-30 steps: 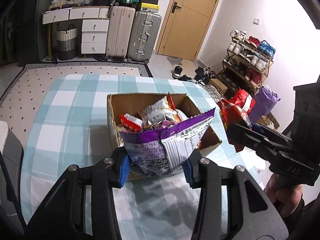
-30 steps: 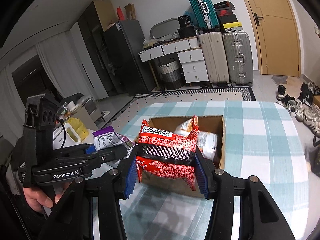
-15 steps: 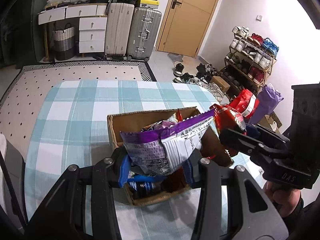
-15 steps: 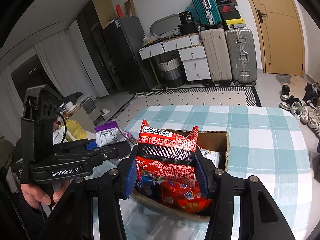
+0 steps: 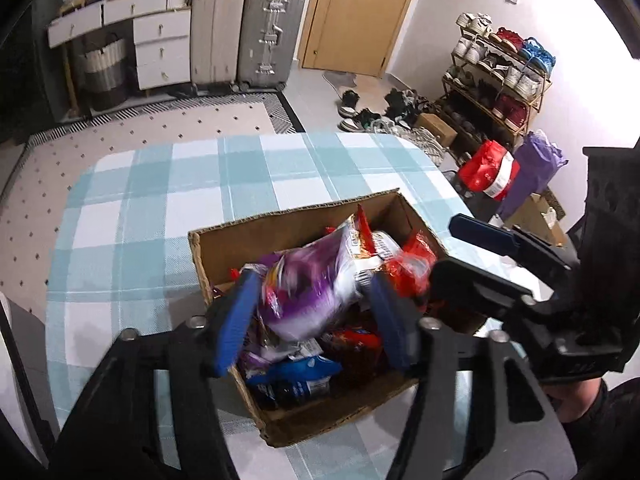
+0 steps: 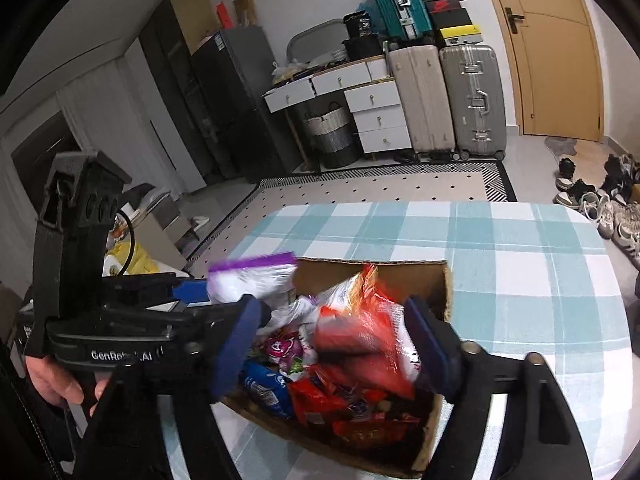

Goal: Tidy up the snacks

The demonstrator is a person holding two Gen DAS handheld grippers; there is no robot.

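Observation:
A cardboard box (image 5: 224, 248) full of snack packets stands on the checked tablecloth; it also shows in the right wrist view (image 6: 446, 280). My left gripper (image 5: 312, 308) is open above the box, and a purple-and-white packet (image 5: 312, 284), blurred, is dropping between its fingers. My right gripper (image 6: 334, 340) is open above the box too, with a red packet (image 6: 360, 340), blurred, falling free between its fingers. Each gripper shows in the other's view, at the box's side.
The table (image 5: 132, 200) has a light blue checked cloth. Red, blue and purple packets lie in the box. Beyond the table are suitcases (image 5: 264, 32), white drawers, a door, a shoe rack (image 5: 500, 80) and shoes on the floor.
Both grippers have moved over the box, tilted down and opened. The purple packet and the red packet have left the fingers and are falling into the box.

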